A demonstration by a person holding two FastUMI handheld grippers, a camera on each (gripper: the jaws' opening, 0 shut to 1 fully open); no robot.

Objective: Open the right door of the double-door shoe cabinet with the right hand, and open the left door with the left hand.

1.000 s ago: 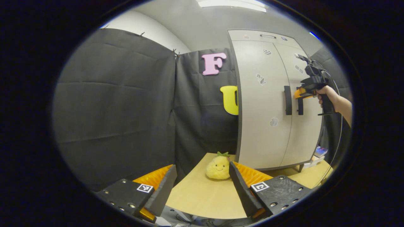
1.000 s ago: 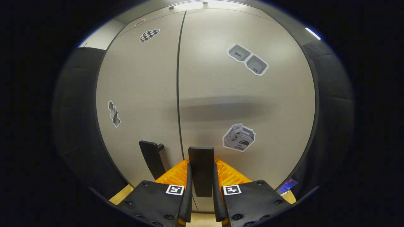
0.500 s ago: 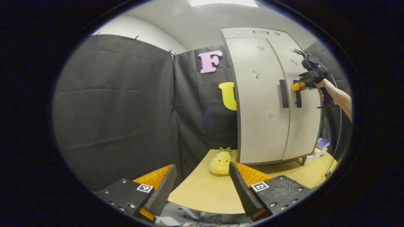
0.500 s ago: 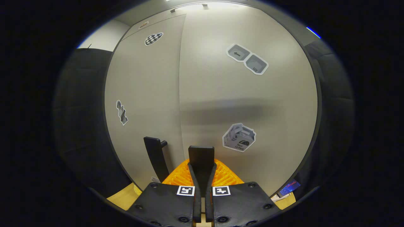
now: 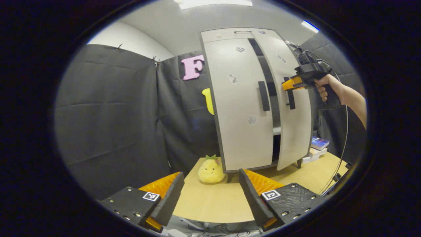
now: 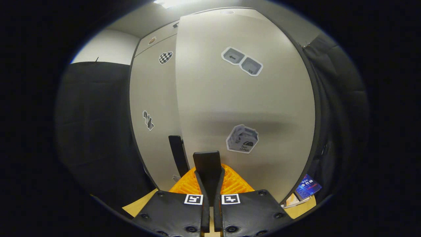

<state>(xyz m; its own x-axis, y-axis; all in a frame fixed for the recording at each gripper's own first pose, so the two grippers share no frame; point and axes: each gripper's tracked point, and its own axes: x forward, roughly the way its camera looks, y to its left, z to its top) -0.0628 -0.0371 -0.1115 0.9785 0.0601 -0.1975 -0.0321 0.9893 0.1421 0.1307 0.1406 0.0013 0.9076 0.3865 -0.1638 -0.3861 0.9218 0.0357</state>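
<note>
- Right door handle [image 6: 207,171]: lower part hidden between the right gripper [image 6: 209,210] fingers, at 6 o'clock.
- Person's hand [image 5: 329,90]: arm cut off at 3 o'clock.
- Cabinet interior [image 5: 274,98]: dark, contents indiscernible.

A staged recording booth: black cloth walls [image 5: 111,115] ahead of the fingers enclose a wooden table [image 5: 213,200], a grey shoe cabinet [image 5: 240,98] and a plush pineapple toy [image 5: 210,169].
</note>
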